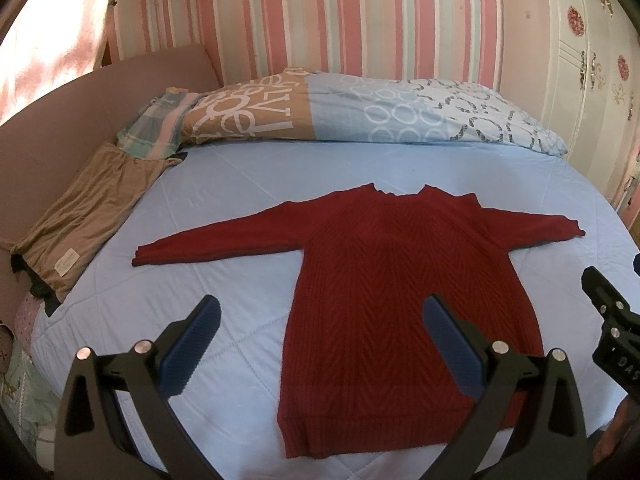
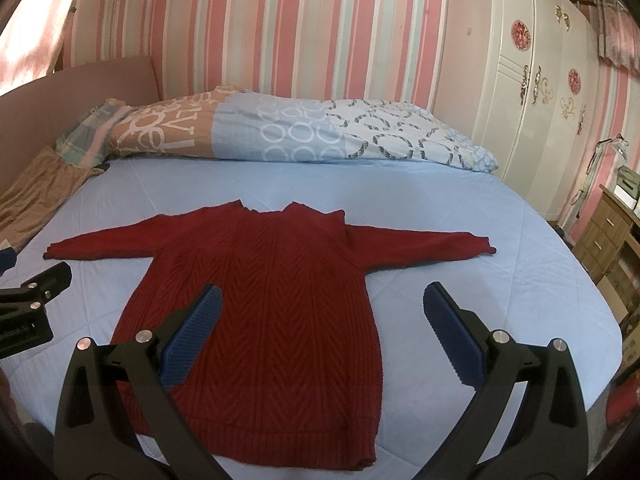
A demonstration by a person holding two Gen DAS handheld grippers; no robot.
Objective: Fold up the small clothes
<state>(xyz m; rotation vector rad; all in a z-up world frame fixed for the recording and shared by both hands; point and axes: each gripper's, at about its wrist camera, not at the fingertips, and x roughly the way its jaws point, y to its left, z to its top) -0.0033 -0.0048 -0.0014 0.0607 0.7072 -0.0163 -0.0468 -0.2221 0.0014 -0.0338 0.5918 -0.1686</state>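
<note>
A: Layout?
B: Bed in light blue quilt, patterned duvet at the head. Red knit sweater flat mid-bed, sleeves out, hem nearest.
A: Grippers?
B: Left hand-held gripper spread wide over hem. Right hand-held gripper same, holding nothing.

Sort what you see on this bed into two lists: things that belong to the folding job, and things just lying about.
Belongs to the job:
red sweater, spread flat, unfolded
left gripper, open
right gripper, open

Just lying about:
tan garment, at the bed's edge
patterned duvet, bunched along the wall
plaid cloth, beside it
</note>
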